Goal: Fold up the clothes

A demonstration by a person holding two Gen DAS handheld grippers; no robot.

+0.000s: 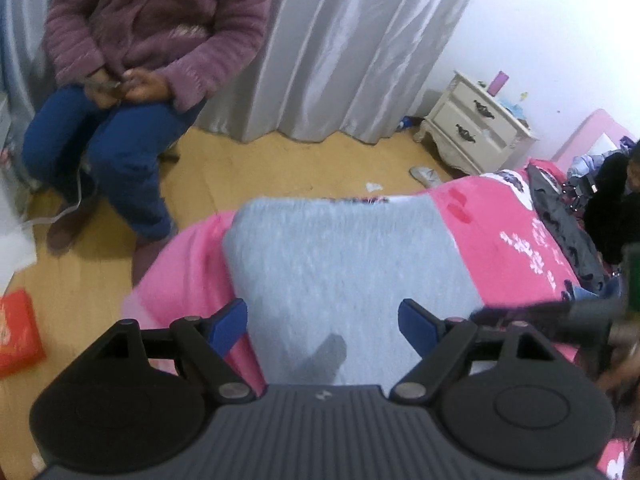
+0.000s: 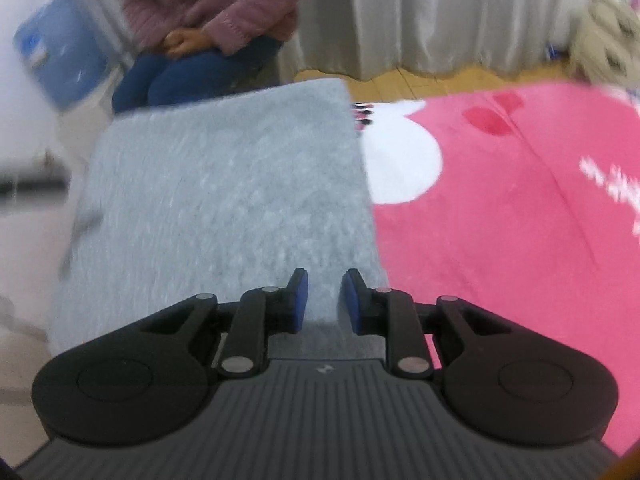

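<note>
A grey knitted garment lies folded into a rectangle on the corner of the pink bed cover. My left gripper hovers over its near edge, open wide, with only grey cloth showing below its blue pads. In the right wrist view the same grey garment fills the left half. My right gripper sits at its near right corner, jaws drawn close with grey cloth filling the narrow gap between them. The view is blurred by motion. The right gripper also shows as a dark blur at the left view's right edge.
A person in a purple jacket and blue trousers sits across the wooden floor. A cream nightstand stands by the curtain. Dark clothes lie further up the bed. A red box is on the floor.
</note>
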